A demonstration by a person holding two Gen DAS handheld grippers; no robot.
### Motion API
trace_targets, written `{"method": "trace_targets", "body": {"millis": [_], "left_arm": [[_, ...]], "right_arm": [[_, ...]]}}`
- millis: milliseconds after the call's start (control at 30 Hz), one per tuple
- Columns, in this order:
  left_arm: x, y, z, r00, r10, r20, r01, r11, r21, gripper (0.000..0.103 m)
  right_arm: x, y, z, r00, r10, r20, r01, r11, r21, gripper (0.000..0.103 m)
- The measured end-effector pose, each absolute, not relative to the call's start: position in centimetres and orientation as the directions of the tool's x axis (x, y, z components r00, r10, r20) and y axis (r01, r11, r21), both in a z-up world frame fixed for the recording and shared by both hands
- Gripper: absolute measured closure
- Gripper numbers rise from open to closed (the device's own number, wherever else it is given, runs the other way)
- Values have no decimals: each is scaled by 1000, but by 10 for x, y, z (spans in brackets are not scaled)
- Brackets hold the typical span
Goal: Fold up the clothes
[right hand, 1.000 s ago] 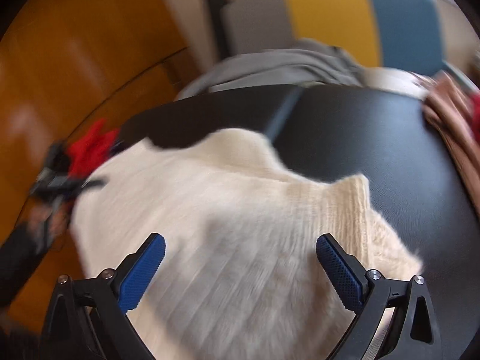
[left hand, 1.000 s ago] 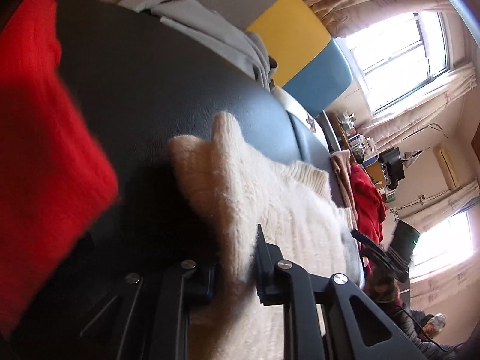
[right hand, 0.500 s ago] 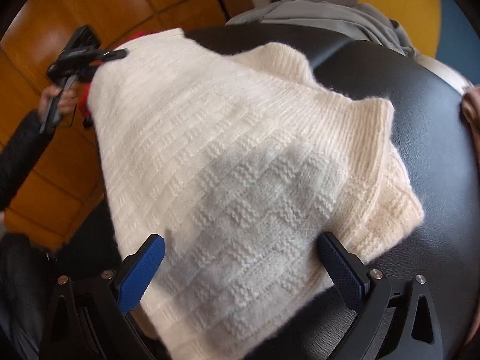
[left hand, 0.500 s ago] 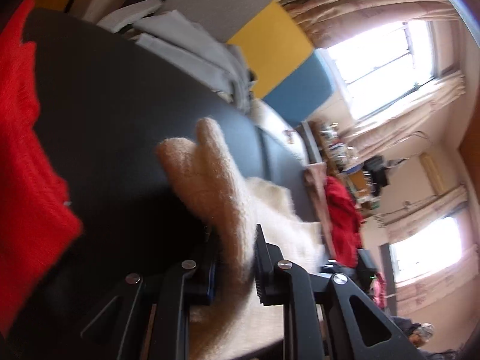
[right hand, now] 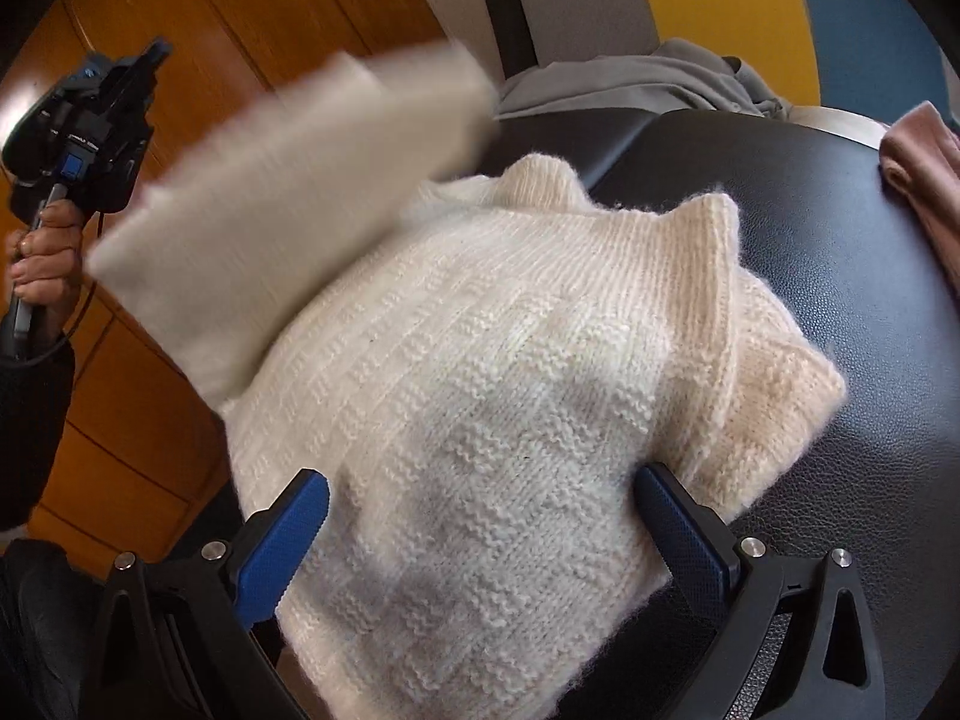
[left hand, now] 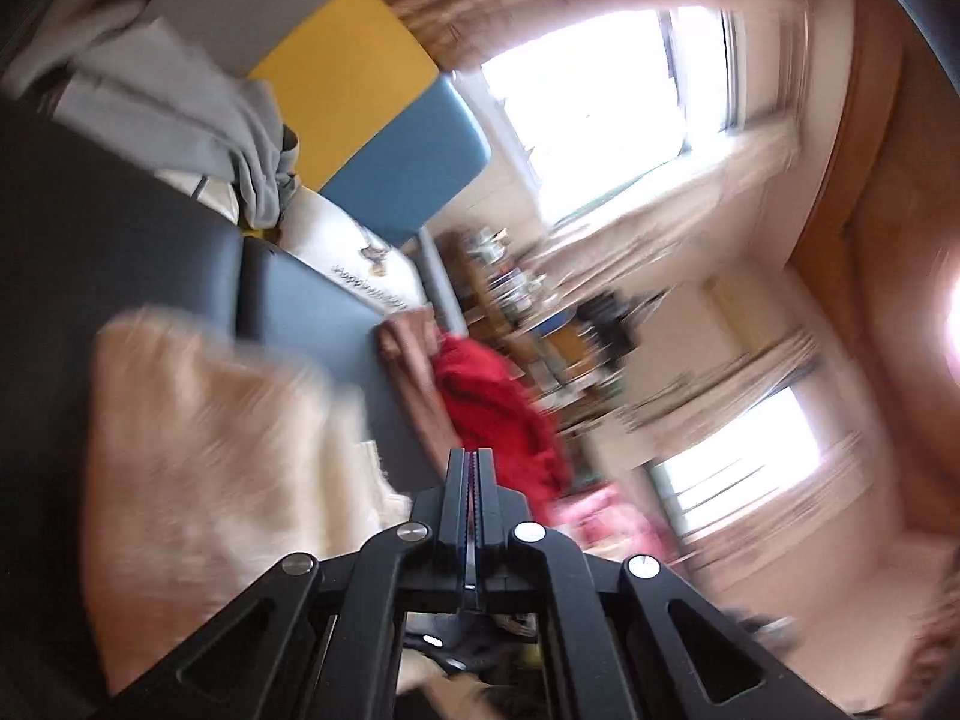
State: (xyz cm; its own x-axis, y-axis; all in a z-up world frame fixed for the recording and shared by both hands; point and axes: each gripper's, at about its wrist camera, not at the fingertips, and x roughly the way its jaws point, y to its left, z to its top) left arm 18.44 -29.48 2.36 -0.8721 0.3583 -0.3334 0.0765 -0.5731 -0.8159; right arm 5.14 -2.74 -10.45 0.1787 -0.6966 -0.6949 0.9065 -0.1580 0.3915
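Right wrist view: left tongs (right hand: pixel 150 57), clenched on nothing, hung left of a blurred flap; cream sweater (right hand: pixel 492 372) lay bunched on the black surface (right hand: pixel 840 192) between the spread, released right tongs (right hand: pixel 480 522). Soft, thick knit; ribbed hem offered best purchase.

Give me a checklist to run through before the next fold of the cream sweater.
1. Left tongs free of cloth: ok, shut with nothing between them.
2. Right tongs ready to grip: ok, open, one pad on either side of the sweater.
3. Loose flap settled: not ok, it is in the air and blurred.
4. Sweater fully on the black table: cannot tell, its near edge is hidden below the tongs.
5. Pink cloth out of the way: ok, it lies apart at the table's right edge.
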Motion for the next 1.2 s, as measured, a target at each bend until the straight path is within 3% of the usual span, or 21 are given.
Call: {"method": "trace_targets", "body": {"millis": [100, 233, 300, 433, 500, 567, 800, 933, 1000, 1200], "left_arm": [[156, -282, 3, -826, 355, -438, 158, -600, -784, 103], [159, -284, -5, -749, 247, -615, 304, -696, -650, 88], [178, -289, -3, -726, 186, -662, 345, -735, -584, 79], [219, -303, 6, -676, 44, -735, 420, -797, -434, 35], [223, -302, 14, -657, 19, -754, 396, -842, -366, 28], [219, -289, 26, -653, 49, -755, 321, -886, -335, 11], [166, -212, 15, -442, -60, -895, 52, -998, 41, 9], [146, -197, -5, -327, -103, -939, -32, -992, 120, 9], [135, -203, -12, -280, -74, -957, -29, -996, 85, 9], [98, -198, -41, -120, 174, -978, -31, -985, -171, 0]], "right_arm": [[54, -22, -106, 170, -717, -675, 907, -154, 392, 0], [57, -17, -107, 160, -735, -659, 910, -150, 387, 0], [58, -14, -107, 158, -738, -656, 915, -141, 379, 0], [57, -12, -107, 158, -757, -635, 909, -140, 392, 0], [59, -15, -105, 156, -762, -629, 907, -141, 396, 0], [60, -16, -105, 153, -764, -626, 909, -139, 392, 0], [59, -15, -106, 152, -779, -608, 909, -132, 396, 0], [57, -15, -106, 157, -789, -594, 905, -126, 406, 0], [56, -15, -106, 159, -793, -588, 903, -123, 411, 0], [55, -13, -107, 165, -803, -572, 899, -117, 422, 0]]}}
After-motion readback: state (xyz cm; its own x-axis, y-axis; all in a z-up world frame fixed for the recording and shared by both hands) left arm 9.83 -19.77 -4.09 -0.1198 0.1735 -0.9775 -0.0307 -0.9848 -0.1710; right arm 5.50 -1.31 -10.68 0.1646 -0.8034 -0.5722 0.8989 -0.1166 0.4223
